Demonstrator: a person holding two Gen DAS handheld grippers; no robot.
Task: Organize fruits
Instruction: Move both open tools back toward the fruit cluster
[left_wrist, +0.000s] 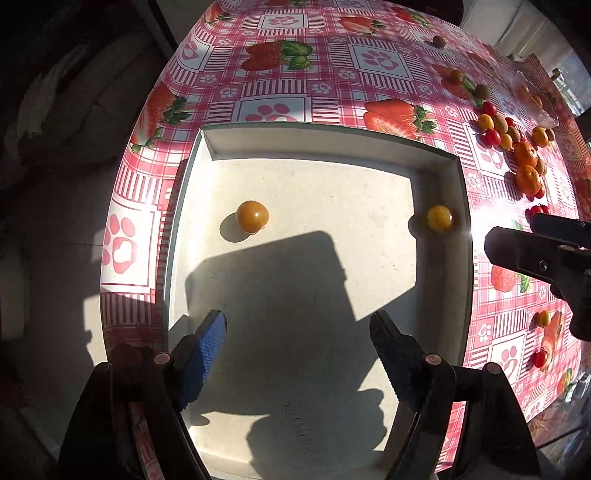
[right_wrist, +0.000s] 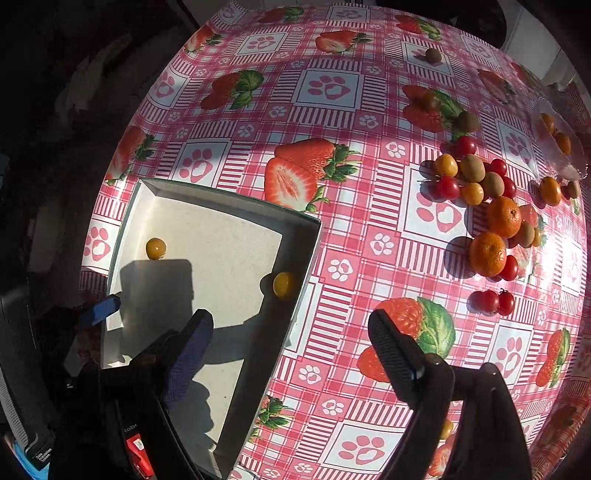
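A shallow white box lies on the strawberry-print tablecloth. Two small yellow-orange fruits rest inside: one toward its left, one against its right wall. My left gripper hangs open above the box floor, nothing between its blue pads. My right gripper stands open over the box's right wall, empty; from the left wrist view its black body shows at the right. A heap of mandarins, cherry tomatoes, kiwis and yellow fruits lies to the right.
A clear plastic tray with a few orange fruits sits at the far right edge. A lone kiwi lies at the far side of the table. Cherry tomatoes sit apart near the heap. The table's left edge drops into dark shadow.
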